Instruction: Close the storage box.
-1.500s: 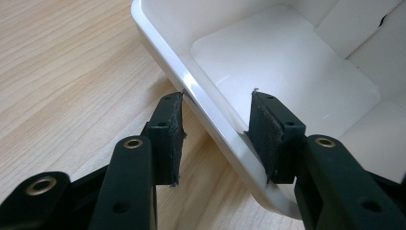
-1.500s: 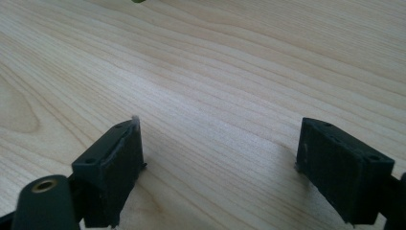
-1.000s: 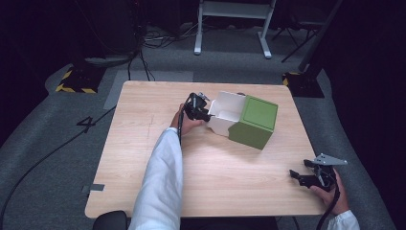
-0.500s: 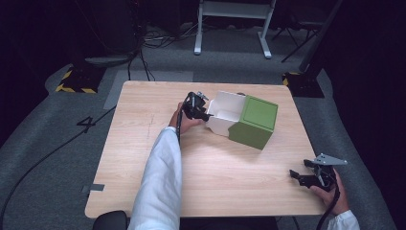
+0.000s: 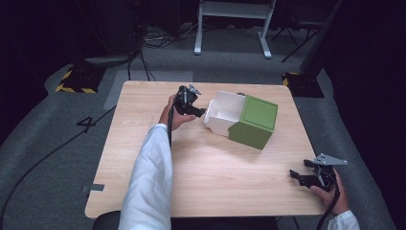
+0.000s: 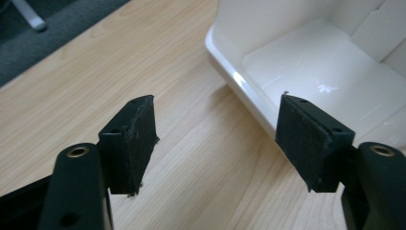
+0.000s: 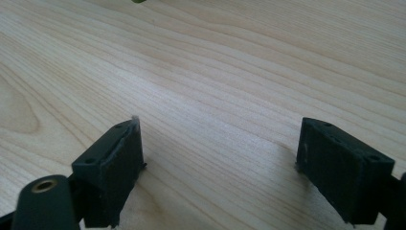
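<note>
At a wooden table [image 5: 210, 177], a person in a white sleeve [image 5: 146, 187] holds the left tongs [image 5: 197, 111] just beside the open end of a white tray [image 5: 221, 115] that slides out of a green box [image 5: 253, 122] lying near the table's far middle. In the left gripper view the jaws stand wide apart, one on each side of the tray's rim [image 6: 239, 86], gripping nothing. The right tongs [image 5: 298, 176], also spread apart and empty, hover low over bare wood at the table's near right corner, well apart from the box.
</note>
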Demonstrator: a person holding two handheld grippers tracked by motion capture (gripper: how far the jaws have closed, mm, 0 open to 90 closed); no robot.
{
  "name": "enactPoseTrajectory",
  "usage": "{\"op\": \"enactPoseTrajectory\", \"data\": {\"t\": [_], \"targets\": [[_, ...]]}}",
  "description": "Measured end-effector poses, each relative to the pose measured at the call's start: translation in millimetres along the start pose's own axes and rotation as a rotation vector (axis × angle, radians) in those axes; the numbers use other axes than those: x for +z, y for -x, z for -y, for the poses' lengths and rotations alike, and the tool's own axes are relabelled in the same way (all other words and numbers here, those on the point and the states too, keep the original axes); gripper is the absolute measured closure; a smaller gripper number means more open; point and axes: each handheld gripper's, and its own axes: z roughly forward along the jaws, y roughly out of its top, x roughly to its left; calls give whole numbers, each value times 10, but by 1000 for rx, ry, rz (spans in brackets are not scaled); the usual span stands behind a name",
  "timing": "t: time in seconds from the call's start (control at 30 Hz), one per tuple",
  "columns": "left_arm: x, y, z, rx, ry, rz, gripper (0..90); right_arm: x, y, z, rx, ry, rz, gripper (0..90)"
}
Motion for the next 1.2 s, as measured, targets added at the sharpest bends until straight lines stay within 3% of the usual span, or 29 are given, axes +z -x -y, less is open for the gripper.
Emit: {"op": "enactPoseTrajectory", "data": {"t": [0.33,0.47,0.53,0.97,1.2], "targets": [[-270,18,109,60,-32,-103,212,0,0,0,0,0,0,160],[-368,55,170,78,-46,-102,178,0,0,0,0,0,0,160],[-419,92,223,109,-56,-106,175,0,-1,0,1,0,0,160],[-653,288,540,221,-122,-170,180,-1,-1,2,0,1,1,159],[-768,400,738,251,-145,-174,179,-3,-1,3,2,1,3,160]]}}
